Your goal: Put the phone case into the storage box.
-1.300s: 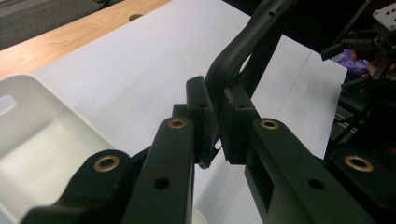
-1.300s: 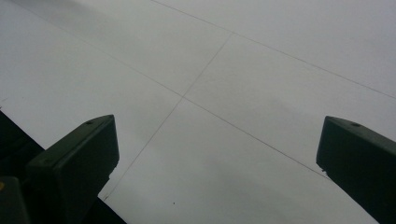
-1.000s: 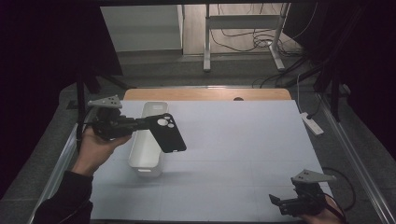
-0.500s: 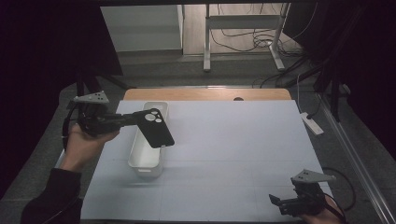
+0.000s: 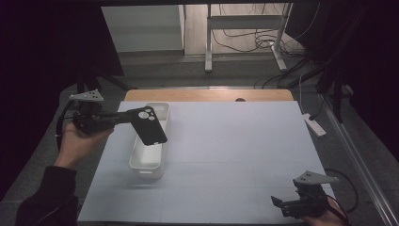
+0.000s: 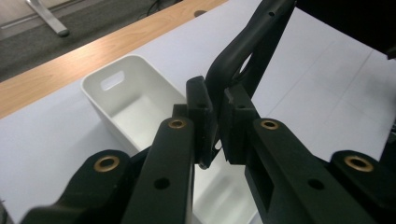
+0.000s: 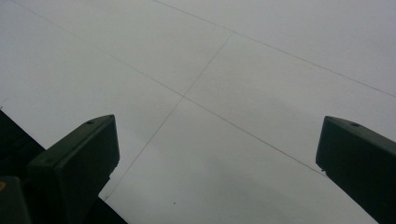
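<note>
Black plastic phone case [image 5: 149, 125] hanging over white rectangular plastic bin [image 5: 149, 157], left gripper [image 6: 215, 123] pinching its edge; right gripper [image 5: 281, 205] gaping empty, well apart. No readable writing.

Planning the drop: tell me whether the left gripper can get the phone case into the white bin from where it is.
Probably yes. The left gripper holds the phone case right above the open white bin, and nothing lies between them.
</note>
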Action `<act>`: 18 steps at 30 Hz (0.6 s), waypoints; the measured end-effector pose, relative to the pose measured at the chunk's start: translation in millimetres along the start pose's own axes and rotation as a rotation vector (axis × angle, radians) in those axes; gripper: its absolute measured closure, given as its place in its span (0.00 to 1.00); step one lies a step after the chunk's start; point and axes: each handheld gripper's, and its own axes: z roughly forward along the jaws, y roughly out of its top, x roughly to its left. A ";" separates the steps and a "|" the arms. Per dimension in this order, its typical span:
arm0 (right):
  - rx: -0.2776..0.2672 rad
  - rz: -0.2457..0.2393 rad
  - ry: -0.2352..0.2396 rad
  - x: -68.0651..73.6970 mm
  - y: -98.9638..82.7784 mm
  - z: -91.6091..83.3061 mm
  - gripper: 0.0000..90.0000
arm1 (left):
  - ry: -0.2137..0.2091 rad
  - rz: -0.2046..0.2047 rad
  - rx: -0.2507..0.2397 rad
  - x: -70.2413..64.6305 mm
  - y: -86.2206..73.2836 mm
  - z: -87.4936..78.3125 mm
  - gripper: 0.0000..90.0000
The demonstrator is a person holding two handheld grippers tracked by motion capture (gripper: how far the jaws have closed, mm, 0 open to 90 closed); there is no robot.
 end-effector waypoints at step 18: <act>-0.002 -0.006 0.004 0.2 -0.3 -0.3 0.00 | 0.053 -0.014 0.016 23.8 -1.4 11.2 0.93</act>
